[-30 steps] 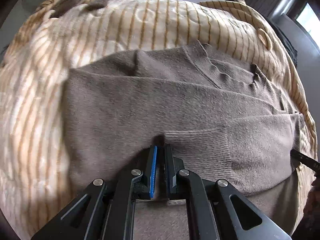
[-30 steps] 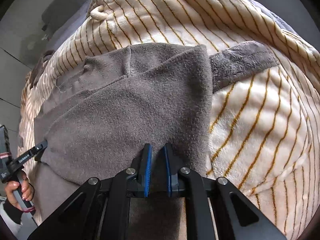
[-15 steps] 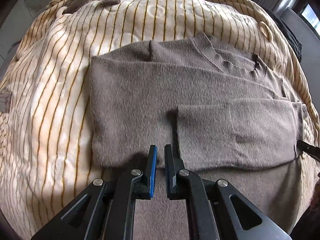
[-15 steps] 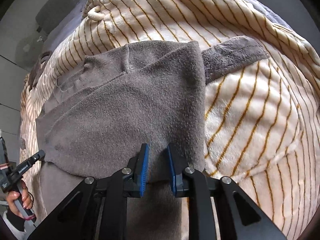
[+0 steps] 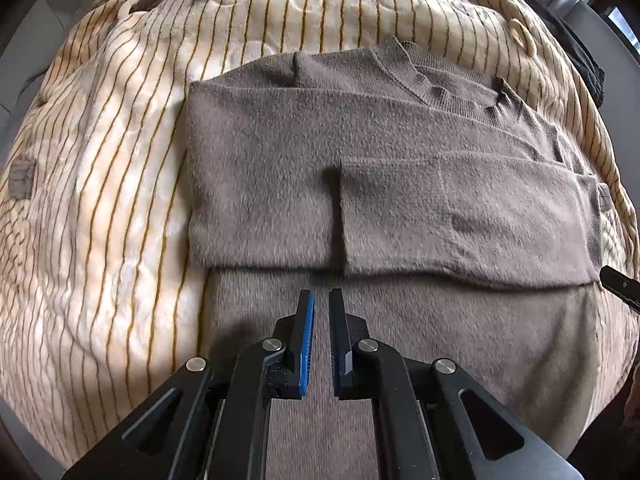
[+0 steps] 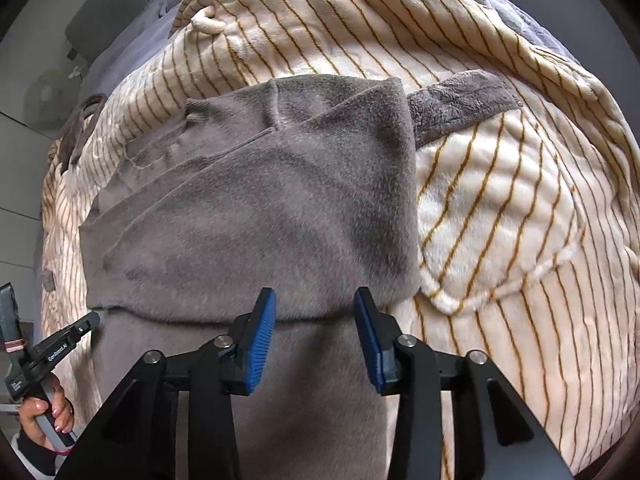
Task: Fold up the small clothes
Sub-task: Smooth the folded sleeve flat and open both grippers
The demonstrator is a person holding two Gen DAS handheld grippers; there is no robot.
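The right gripper (image 6: 314,320) is opening empty above the brown sweater (image 5: 360,184); the left gripper (image 5: 321,312) is hovering closed, empty; both should lift straight clear of the sleeves

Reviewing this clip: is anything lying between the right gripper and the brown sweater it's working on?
Nothing visible. The right gripper, its jaws opening with nothing between them, hangs directly over the folded sweater on the striped blanket. No other item lies on the knit beneath it.
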